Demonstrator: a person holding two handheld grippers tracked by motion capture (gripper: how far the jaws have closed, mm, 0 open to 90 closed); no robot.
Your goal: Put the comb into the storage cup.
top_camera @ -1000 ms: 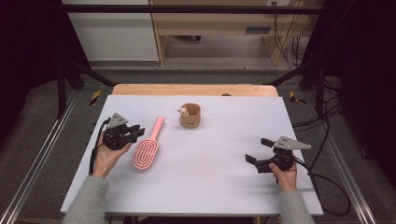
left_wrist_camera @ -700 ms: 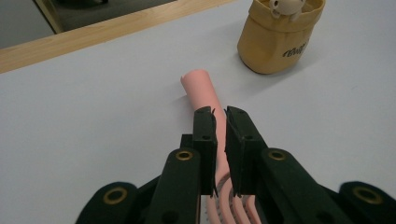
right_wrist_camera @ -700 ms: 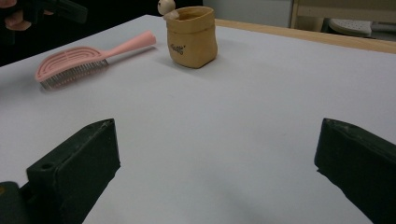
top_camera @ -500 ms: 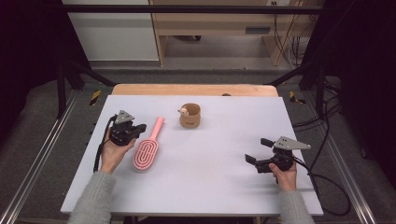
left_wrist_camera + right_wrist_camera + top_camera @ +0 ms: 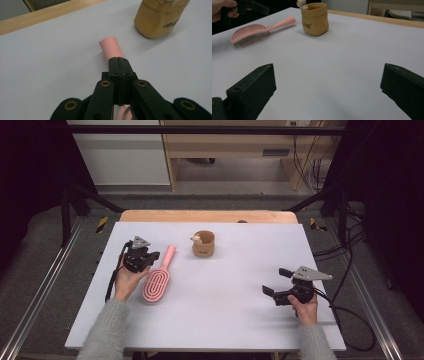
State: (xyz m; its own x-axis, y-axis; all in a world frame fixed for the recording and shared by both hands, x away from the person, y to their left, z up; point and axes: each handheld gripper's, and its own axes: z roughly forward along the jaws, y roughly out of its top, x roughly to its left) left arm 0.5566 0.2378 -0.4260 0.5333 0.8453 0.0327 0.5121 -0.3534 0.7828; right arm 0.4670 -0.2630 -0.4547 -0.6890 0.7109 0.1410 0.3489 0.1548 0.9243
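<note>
Pink hairbrush [image 5: 157, 281]: flat on the white table [image 5: 230, 320], left of centre. Likely light, rigid plastic, smooth; best taken at the slim handle. Left gripper [image 5: 118, 60]: clenched empty above that handle. Right gripper [image 5: 273, 282]: spread, idle.

1. A tan pouch-shaped cup [image 5: 204, 245] is seen standing upright on the surface [image 5: 225, 320], ahead of the left tool and slightly to its right, well apart from the right tool.
2. A small pale figure [image 5: 197, 239] is perched at the cup's rim, on the side nearer the left tool.
3. Dark lettering [image 5: 307, 25] is printed on the cup's wall.
4. A wooden strip [image 5: 207, 216] is seen along the surface's far edge, beyond both tools.
</note>
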